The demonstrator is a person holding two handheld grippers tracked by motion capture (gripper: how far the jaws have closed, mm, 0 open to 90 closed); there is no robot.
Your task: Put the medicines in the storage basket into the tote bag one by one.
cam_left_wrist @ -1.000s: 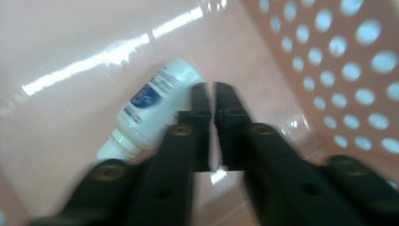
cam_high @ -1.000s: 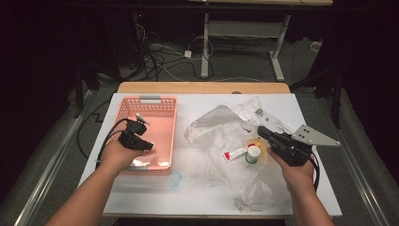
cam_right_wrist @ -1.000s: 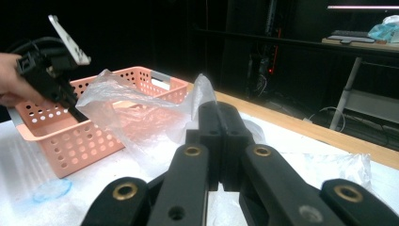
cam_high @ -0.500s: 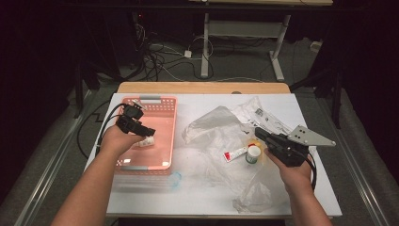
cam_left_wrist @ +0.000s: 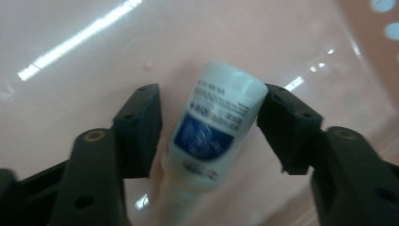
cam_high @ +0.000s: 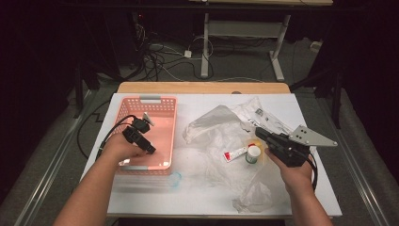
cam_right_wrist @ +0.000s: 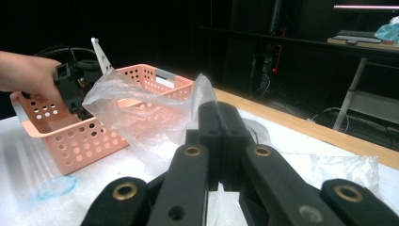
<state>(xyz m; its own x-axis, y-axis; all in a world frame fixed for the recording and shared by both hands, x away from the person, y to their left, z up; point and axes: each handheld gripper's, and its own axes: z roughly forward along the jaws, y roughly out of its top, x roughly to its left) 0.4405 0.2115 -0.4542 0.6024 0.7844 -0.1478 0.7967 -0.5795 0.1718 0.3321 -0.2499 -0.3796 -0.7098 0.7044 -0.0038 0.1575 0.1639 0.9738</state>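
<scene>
Left hand-held gripper (cam_left_wrist: 207, 127) dips into the pink basket (cam_high: 162, 103), its jaws just closing, half-open around the white bottle (cam_left_wrist: 214, 127), left pad clear.

My black claw (cam_left_wrist: 209, 127) frames a white bottle (cam_left_wrist: 211, 132) with a blue label, over the pink basket (cam_high: 162, 106) floor.

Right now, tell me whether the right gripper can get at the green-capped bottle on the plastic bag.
Probably yes: the green-capped bottle stands just left of the right gripper, nothing between them, but its jaws are shut and must open first.
</scene>
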